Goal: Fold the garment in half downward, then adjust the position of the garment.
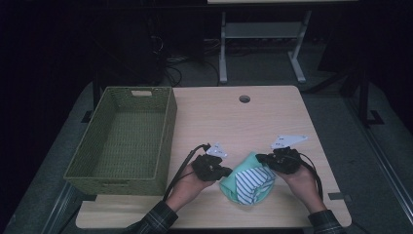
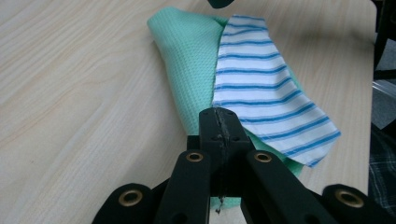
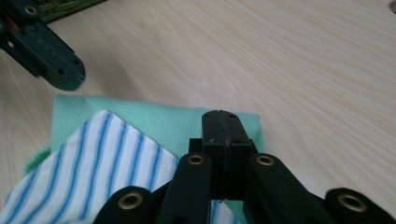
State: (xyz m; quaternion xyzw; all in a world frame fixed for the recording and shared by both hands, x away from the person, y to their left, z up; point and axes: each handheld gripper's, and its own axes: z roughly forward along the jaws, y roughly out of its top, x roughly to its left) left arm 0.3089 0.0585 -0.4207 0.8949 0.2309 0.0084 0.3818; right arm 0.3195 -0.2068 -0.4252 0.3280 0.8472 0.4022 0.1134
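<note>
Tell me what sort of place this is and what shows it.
Probably a lab or workshop set up for recording, not a home: a bare wooden table with a cable hole, loose cables on the dark floor behind it, and the metal legs of another desk beyond.

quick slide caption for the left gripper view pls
Left gripper, jaws shut, beside a green cloth and blue-striped cloth on the wooden table.

Closed fingers [image 2: 219, 122] on green cloth [image 2: 189, 60] under striped cloth [image 2: 261, 84], on wooden table [image 2: 70, 93].
</note>
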